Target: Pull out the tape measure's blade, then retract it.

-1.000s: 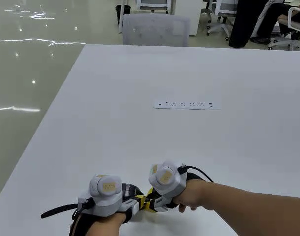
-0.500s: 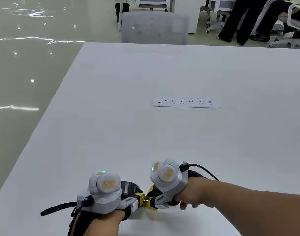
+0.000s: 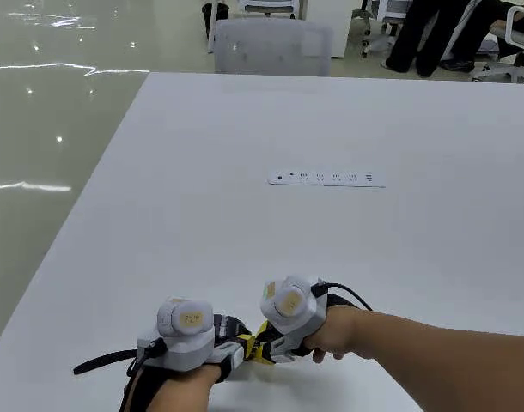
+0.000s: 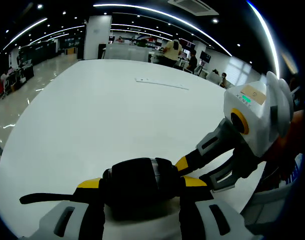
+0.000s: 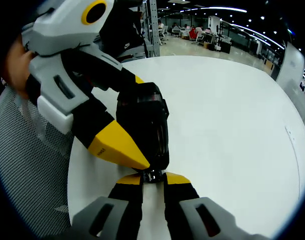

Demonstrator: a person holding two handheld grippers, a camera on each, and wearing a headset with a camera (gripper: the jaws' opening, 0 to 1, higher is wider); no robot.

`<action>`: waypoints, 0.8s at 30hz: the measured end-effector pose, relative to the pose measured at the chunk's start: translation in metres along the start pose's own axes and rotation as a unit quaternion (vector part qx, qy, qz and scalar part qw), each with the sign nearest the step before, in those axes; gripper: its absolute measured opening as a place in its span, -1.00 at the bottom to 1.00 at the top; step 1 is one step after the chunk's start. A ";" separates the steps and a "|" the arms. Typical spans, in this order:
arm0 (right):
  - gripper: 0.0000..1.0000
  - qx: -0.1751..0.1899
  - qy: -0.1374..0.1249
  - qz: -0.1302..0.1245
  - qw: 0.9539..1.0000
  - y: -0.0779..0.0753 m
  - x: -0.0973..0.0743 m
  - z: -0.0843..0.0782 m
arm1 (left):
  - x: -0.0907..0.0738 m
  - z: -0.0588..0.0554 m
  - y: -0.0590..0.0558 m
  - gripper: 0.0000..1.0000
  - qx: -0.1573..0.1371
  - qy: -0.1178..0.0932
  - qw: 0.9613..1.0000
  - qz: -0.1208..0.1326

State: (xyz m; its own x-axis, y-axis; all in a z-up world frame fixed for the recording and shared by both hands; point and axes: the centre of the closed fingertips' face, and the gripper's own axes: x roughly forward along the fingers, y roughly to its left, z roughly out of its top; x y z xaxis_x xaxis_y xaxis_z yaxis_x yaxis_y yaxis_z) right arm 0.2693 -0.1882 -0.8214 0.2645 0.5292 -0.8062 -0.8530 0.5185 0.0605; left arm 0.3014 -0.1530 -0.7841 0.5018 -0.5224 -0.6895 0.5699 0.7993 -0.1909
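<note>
In left tool point(image 4: 141, 183), tape measure point(image 5: 144, 125) faces right tool point(image 5: 148, 178).

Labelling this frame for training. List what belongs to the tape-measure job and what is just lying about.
Belongs to the job:
tape measure, clamped in the left gripper
its blade tip, pinched by the right gripper

Just lying about:
power strip on the table
chair at the table's far end
</note>
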 end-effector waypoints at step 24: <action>-0.19 -0.003 0.018 -0.036 0.999 -0.006 -0.011 -0.014 | -0.014 -0.009 -0.021 0.99 0.001 0.012 0.989 -0.150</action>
State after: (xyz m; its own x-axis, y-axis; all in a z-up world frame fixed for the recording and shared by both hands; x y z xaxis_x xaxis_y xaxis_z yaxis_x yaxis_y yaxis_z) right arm 0.2649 -0.2064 -0.8212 0.3089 0.4656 -0.8293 -0.8350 0.5503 -0.0020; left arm 0.2768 -0.1598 -0.7770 0.2954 -0.7282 -0.6184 0.6922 0.6093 -0.3869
